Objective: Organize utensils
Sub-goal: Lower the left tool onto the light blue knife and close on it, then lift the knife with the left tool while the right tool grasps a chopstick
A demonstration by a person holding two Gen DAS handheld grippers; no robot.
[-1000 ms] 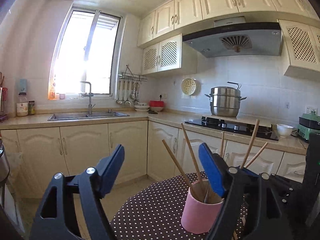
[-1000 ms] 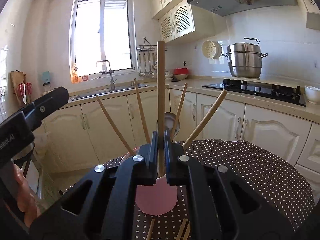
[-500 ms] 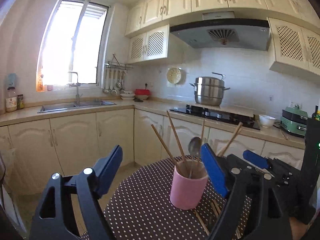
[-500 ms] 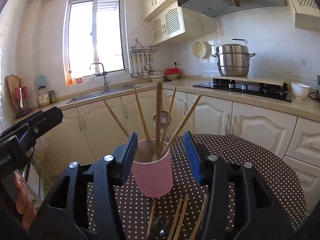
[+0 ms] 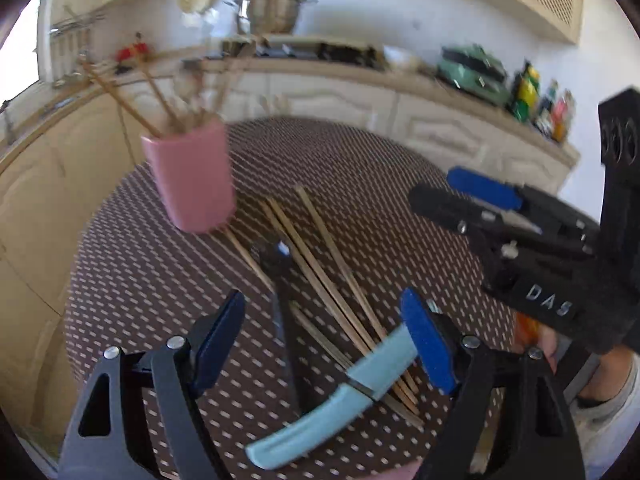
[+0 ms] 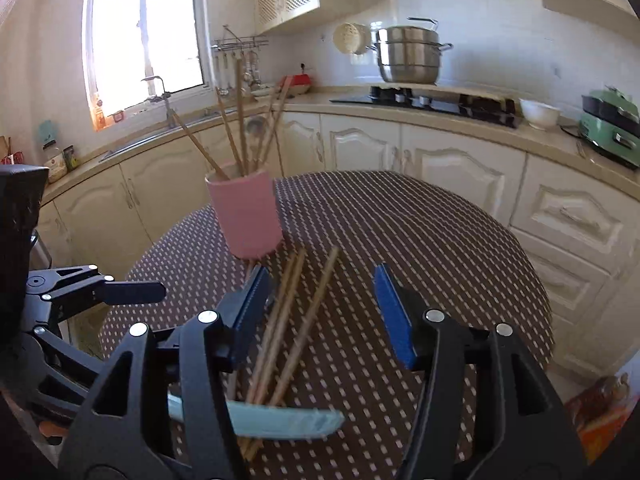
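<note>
A pink cup [image 5: 192,178] [image 6: 246,212] stands on the dotted round table [image 6: 420,240] and holds several wooden chopsticks and a spoon. Loose wooden chopsticks [image 5: 320,268] [image 6: 292,328] lie on the cloth in front of it, beside a dark spoon [image 5: 280,280]. A light blue knife-shaped utensil [image 5: 340,396] [image 6: 276,420] lies across their near ends. My left gripper [image 5: 332,344] is open and empty above this pile. My right gripper [image 6: 320,312] is open and empty over the chopsticks; it also shows in the left wrist view [image 5: 480,192].
Kitchen cabinets and a counter [image 6: 440,112] curve behind the table, with a steel pot [image 6: 408,54] on the hob, a white bowl [image 6: 538,112] and a green appliance [image 6: 608,128]. The sink [image 6: 160,136] is under the window. The table edge drops off at left.
Both grippers have pulled back from the cup and tilted down over the loose utensils. The right gripper released a chopstick into the cup earlier and has stayed open.
</note>
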